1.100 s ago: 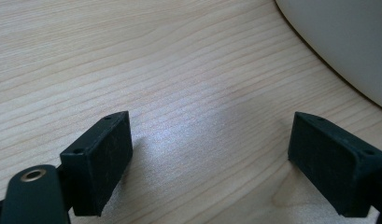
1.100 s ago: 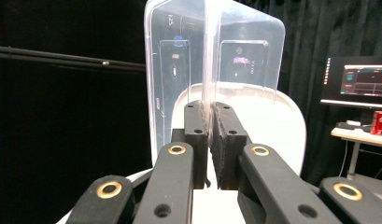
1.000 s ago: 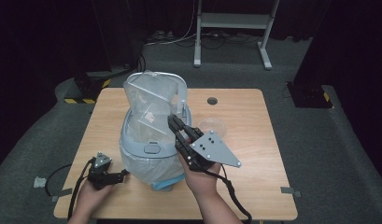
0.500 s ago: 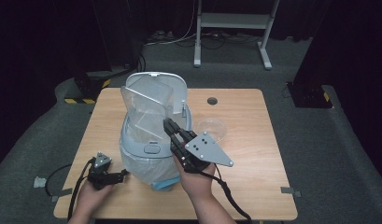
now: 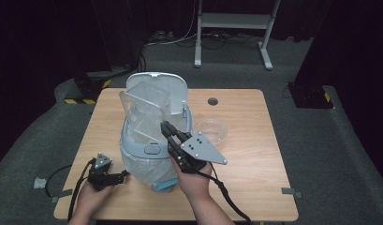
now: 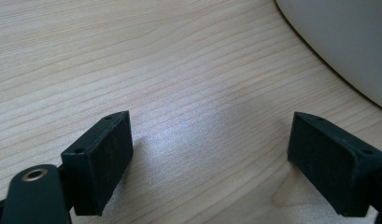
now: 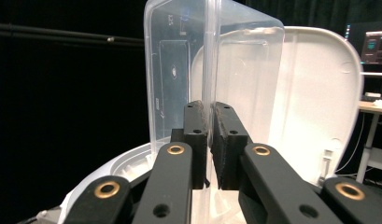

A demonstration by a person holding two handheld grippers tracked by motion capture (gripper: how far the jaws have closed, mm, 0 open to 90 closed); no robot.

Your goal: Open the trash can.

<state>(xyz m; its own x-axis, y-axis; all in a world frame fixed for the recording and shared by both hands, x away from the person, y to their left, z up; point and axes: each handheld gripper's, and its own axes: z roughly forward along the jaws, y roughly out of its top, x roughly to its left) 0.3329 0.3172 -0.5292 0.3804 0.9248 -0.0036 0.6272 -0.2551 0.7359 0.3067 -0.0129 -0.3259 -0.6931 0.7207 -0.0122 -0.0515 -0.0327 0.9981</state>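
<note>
**A:** How did the right gripper (image 5: 165, 127) stand?

**B:** Its jaws were pinched nearly together on the thin wall of a clear plastic container (image 5: 144, 112). In the right gripper view the two black pads (image 7: 196, 135) pressed that wall from both sides, and the container (image 7: 212, 70) rose upright above them.

**A:** And where was the container?

**B:** Held over the open mouth of a pale grey bin (image 5: 151, 150), which sat on the wooden table (image 5: 254, 140) a little toward nine o'clock of the table's centre. The bin's white lid (image 5: 173, 91) stood raised at twelve o'clock behind the container, close against it.

**A:** The left gripper?

**B:** The left gripper (image 5: 115, 178) lay low on the table at about seven o'clock of the bin, just beside its base. In the left gripper view its jaws stood wide apart with bare wood (image 6: 179, 93) between them, gripping nothing; the bin's pale curved side (image 6: 338, 42) showed at two o'clock.

**A:** Anything else around?

**B:** A small clear bowl (image 5: 212, 130) sat at three o'clock of the bin, near the right gripper's grey plate (image 5: 203, 149). A round dark hole (image 5: 212, 101) marked the tabletop at twelve o'clock of the bowl. A clear liner bag (image 5: 147, 171) hung round the bin's lower body.

**A:** What stood in the way?

**B:** The raised lid, directly behind the container, and the bin's rim below it.
</note>
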